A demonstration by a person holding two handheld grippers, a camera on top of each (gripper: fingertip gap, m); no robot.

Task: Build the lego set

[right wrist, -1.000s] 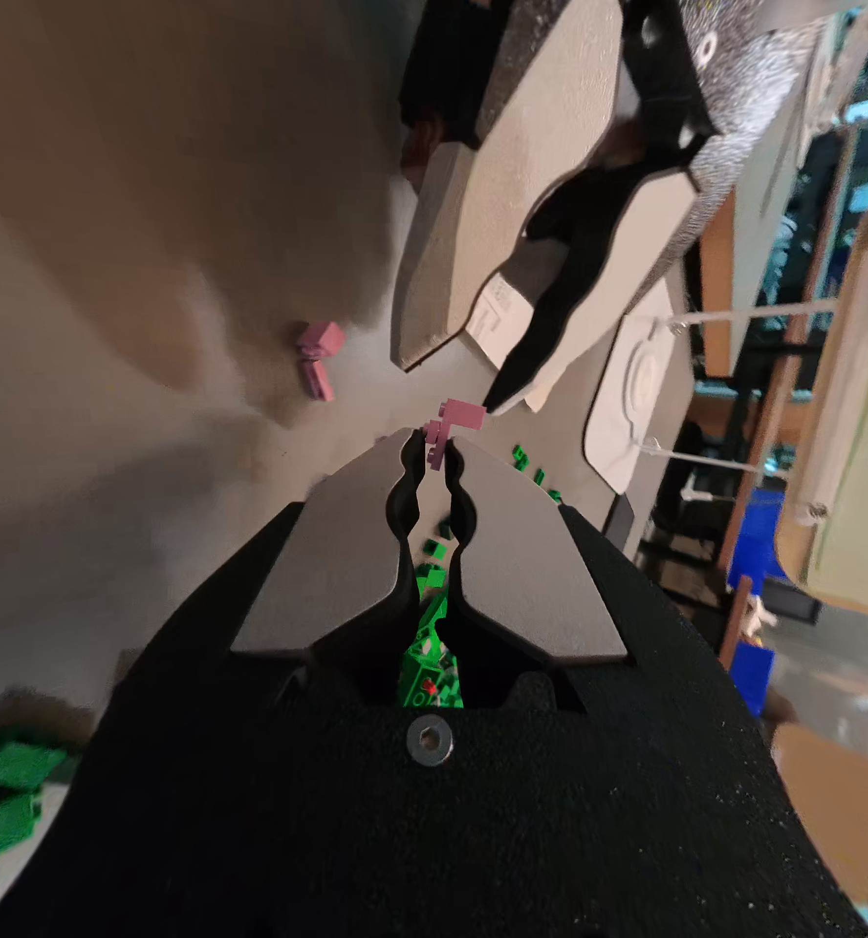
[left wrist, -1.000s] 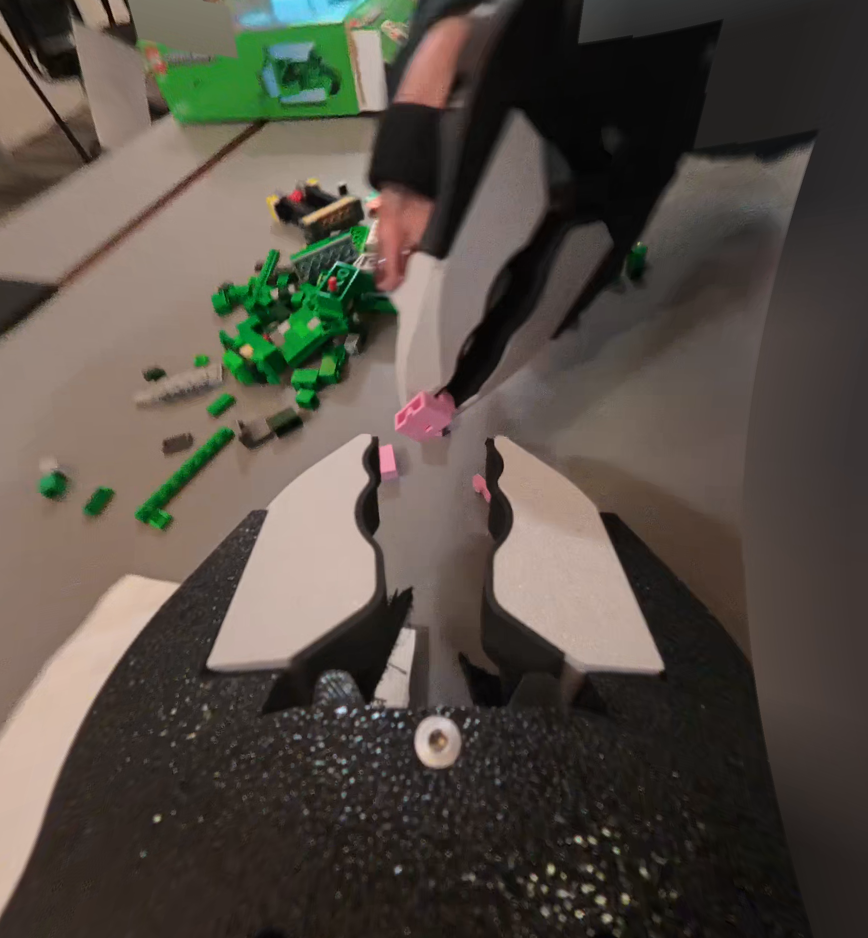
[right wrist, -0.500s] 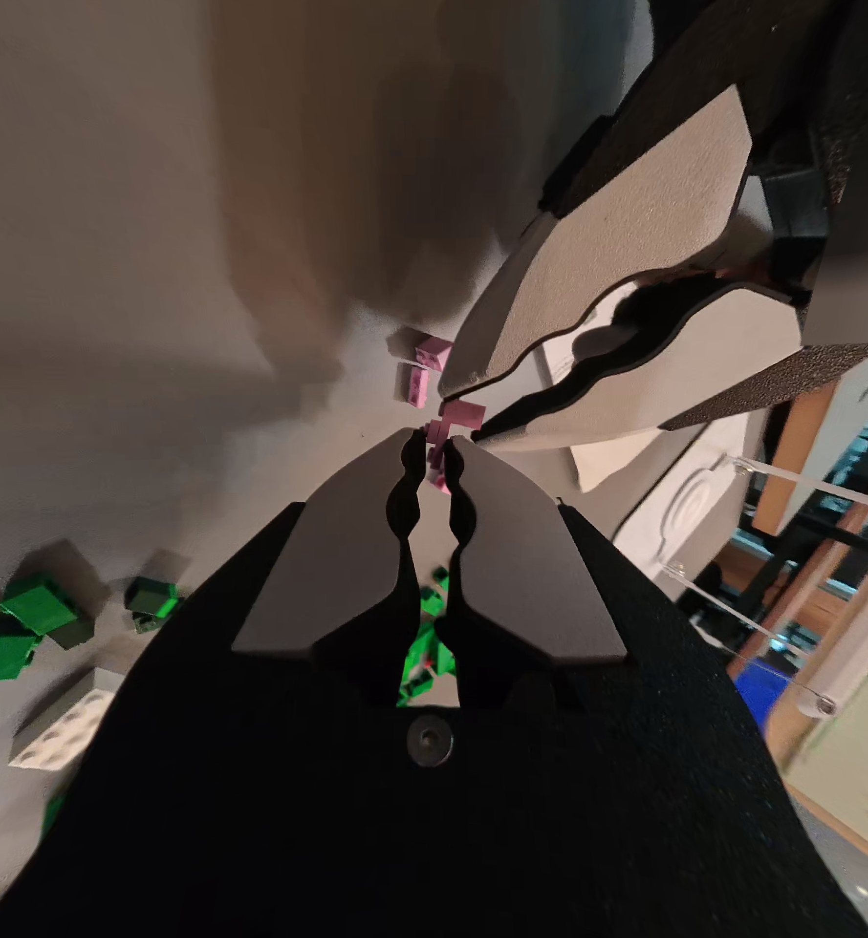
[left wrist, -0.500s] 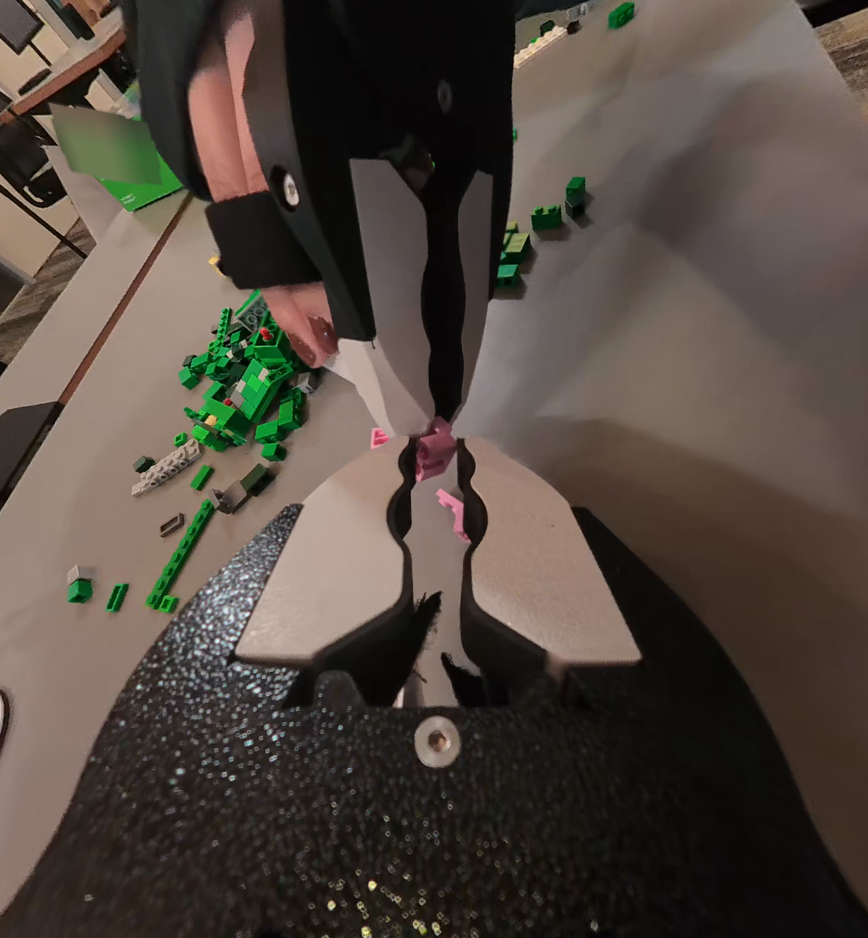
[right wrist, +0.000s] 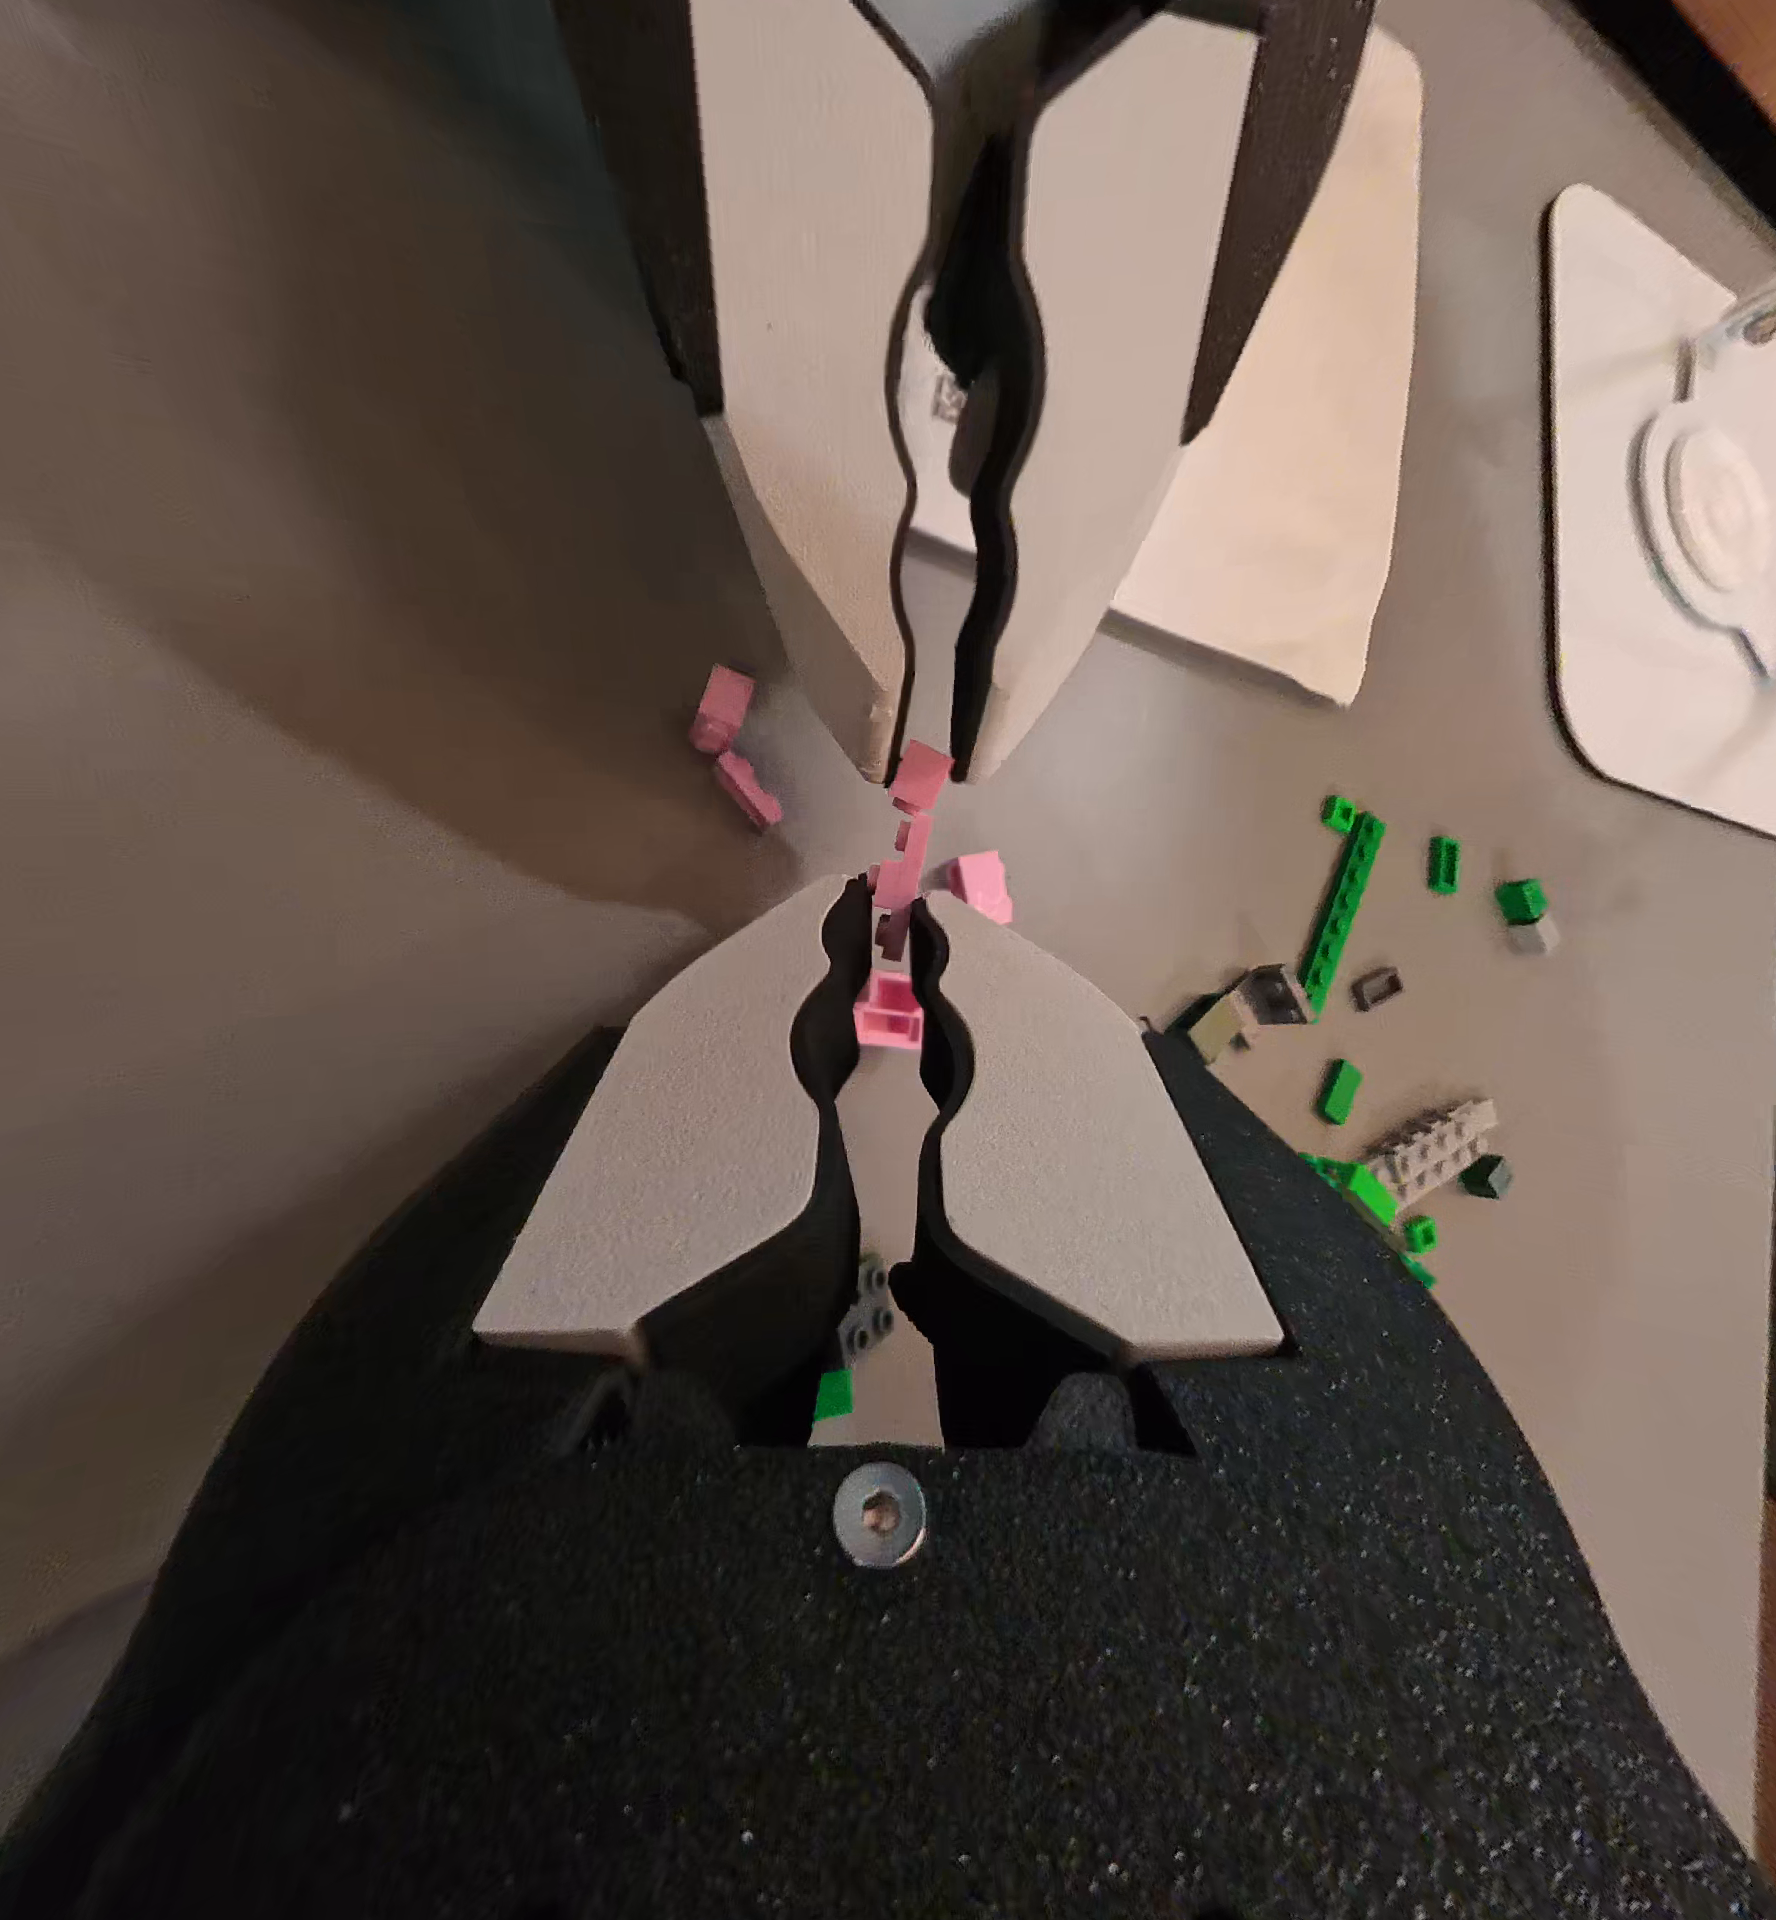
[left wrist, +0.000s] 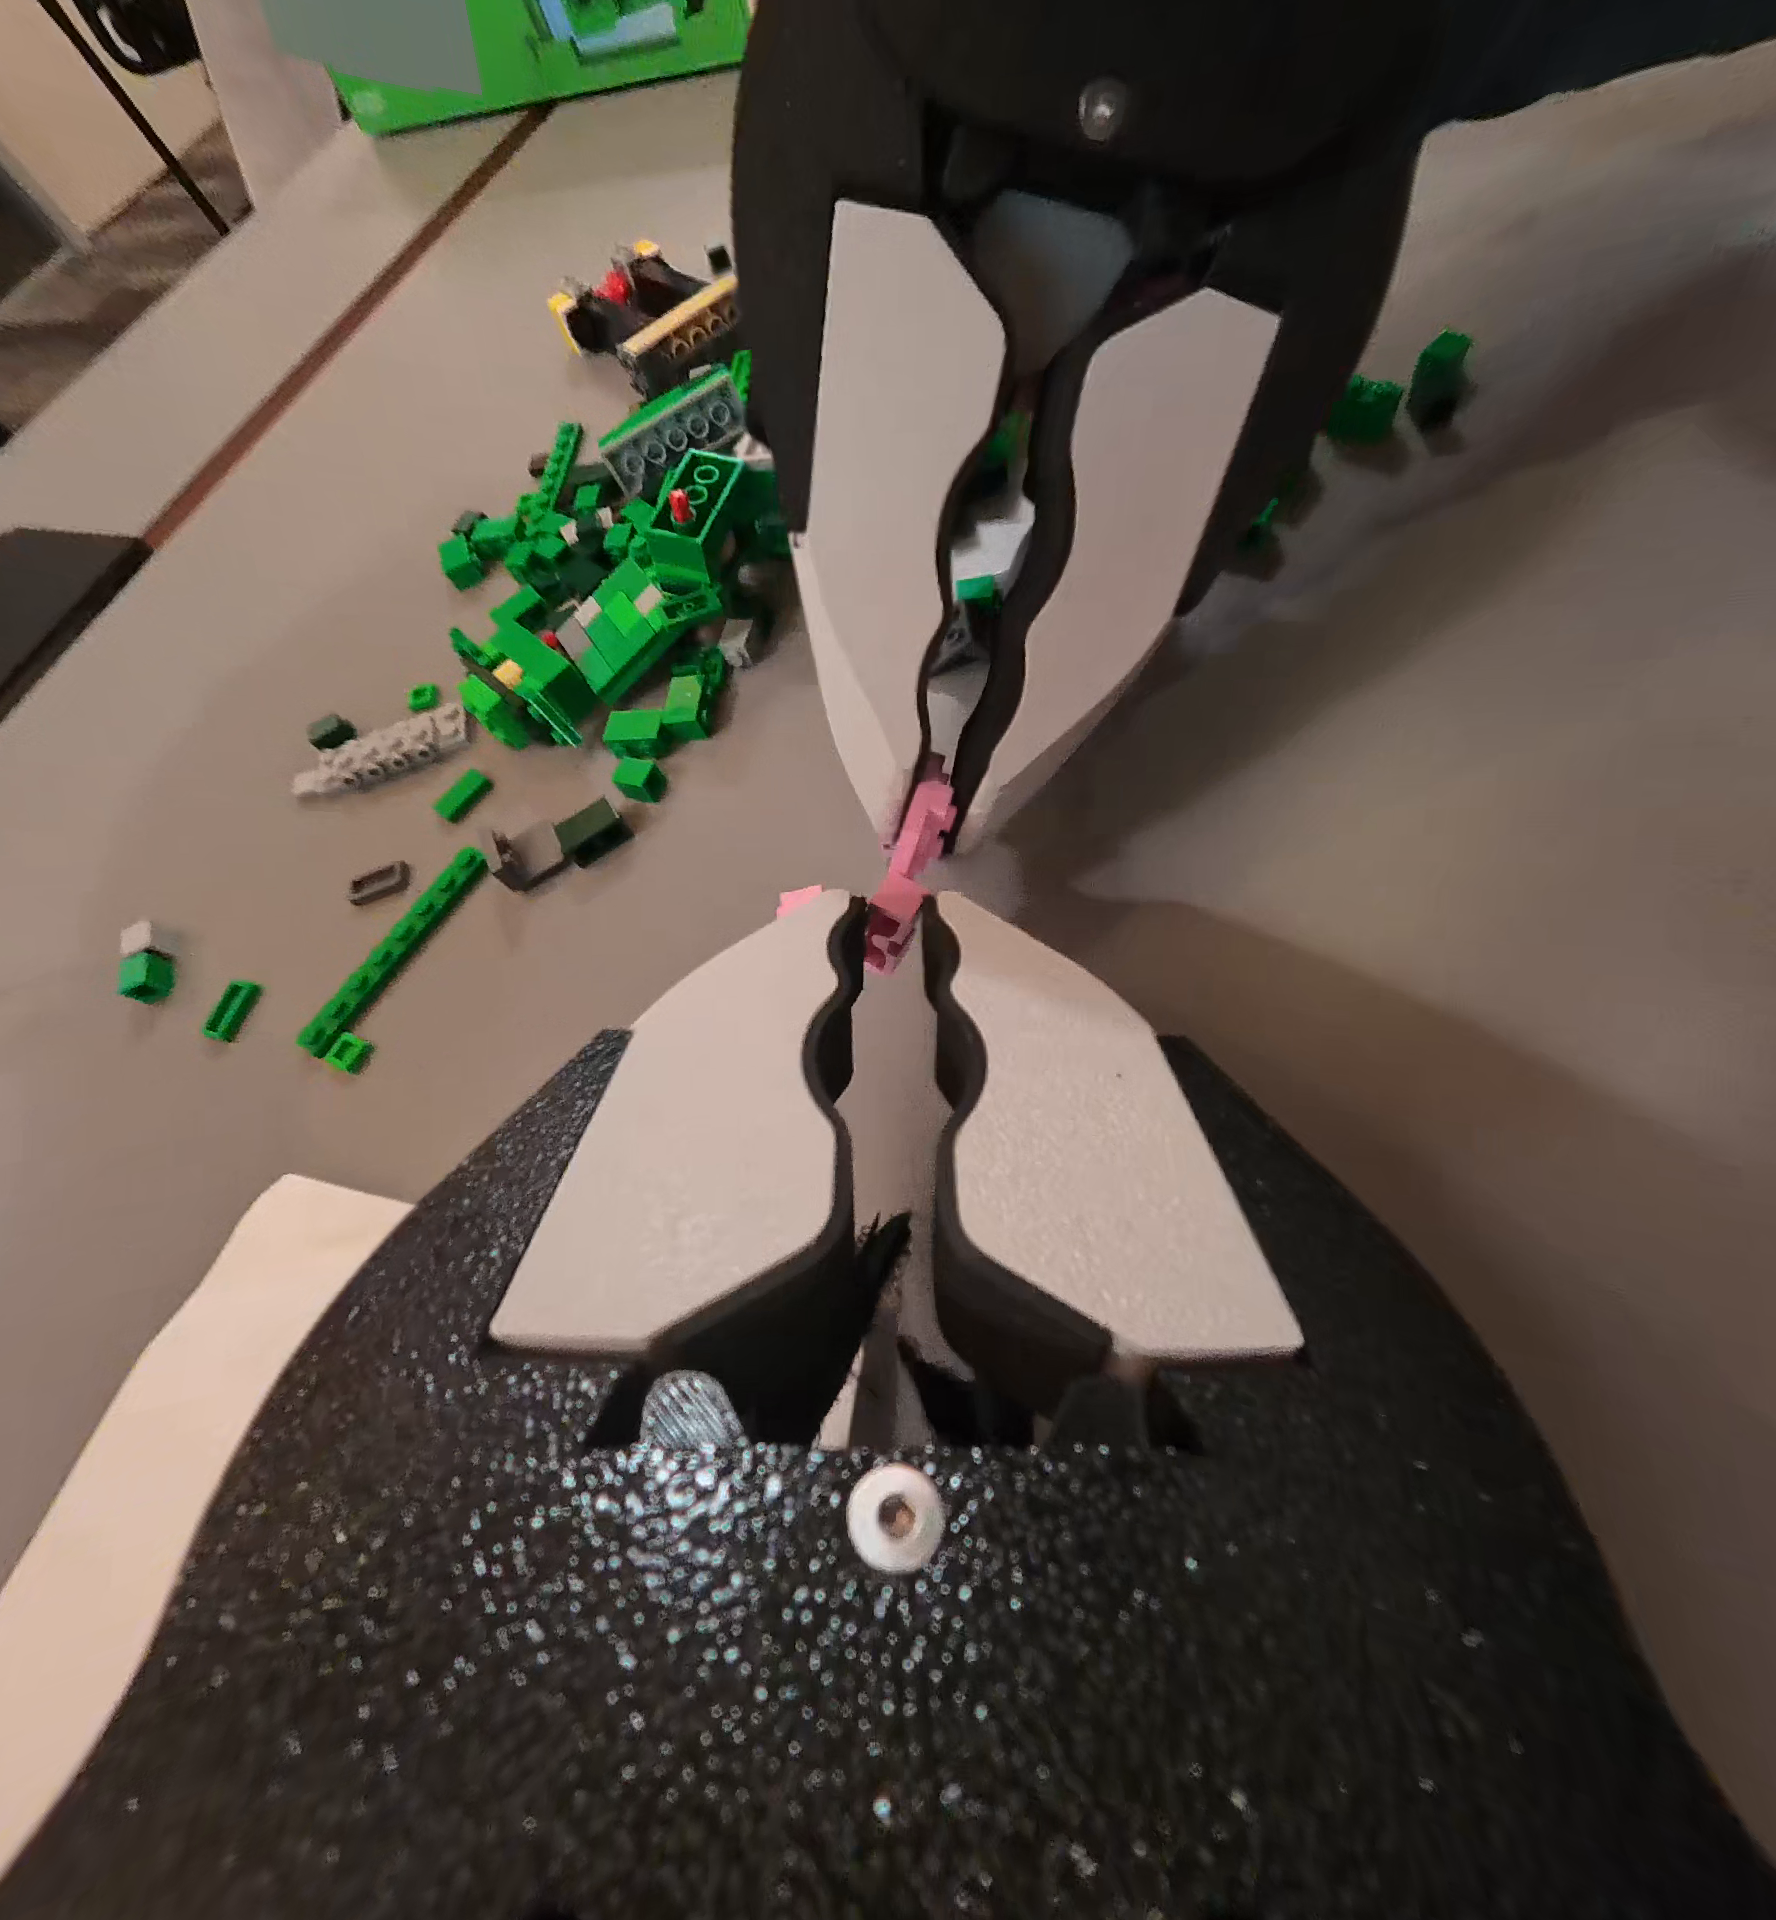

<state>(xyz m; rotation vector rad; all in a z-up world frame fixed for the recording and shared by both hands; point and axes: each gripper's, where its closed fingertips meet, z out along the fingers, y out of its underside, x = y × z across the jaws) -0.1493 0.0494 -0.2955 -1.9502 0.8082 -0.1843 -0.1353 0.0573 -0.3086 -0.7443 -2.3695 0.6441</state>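
Each of the 2 cameras sits just behind its own gripper, looking forward and down along the fingers at a grey table [left wrist: 1486, 935]. The left wrist view looks past the left gripper [left wrist: 886, 914] straight at the right gripper [left wrist: 951, 810], which points back at it tip to tip. The right wrist view mirrors this, facing the left gripper [right wrist: 920, 774] beyond the right gripper [right wrist: 889, 914]. Both sit close above the tabletop. They share the pink pieces [left wrist: 910, 862] between the tips and the green bricks [left wrist: 593, 644] left of the left gripper, seen right of the right gripper [right wrist: 1341, 914].
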